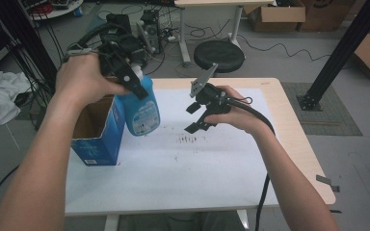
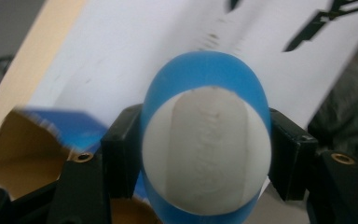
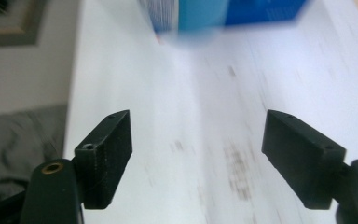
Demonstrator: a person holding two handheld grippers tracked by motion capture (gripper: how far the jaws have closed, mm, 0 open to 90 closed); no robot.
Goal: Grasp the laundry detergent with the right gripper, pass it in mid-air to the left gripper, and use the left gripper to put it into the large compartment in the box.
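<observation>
High view: a light wooden table (image 1: 296, 134) carries a white sheet (image 1: 192, 168) marked with a cluster of small dark smudges (image 1: 189, 139) near its middle. Around it lie grey floor, tangled cables, a round black stool (image 1: 219, 55) behind the far edge, cardboard boxes at the top right, and a white cloth (image 1: 0, 98) to the left.

An open blue carton (image 1: 99, 132) stands on the sheet's left side. The left gripper (image 1: 132, 79) grips a blue bottle (image 1: 142, 108) near its white top, holding it in the air just right of the carton, tilted — in the left gripper view both black jaws press the bottle's sides (image 2: 205, 140).

The right gripper (image 1: 197, 118) hangs above the sheet's middle, well apart from the bottle, its jaws spread wide with nothing between them; below them is the bare, smudged sheet (image 3: 200, 140).
</observation>
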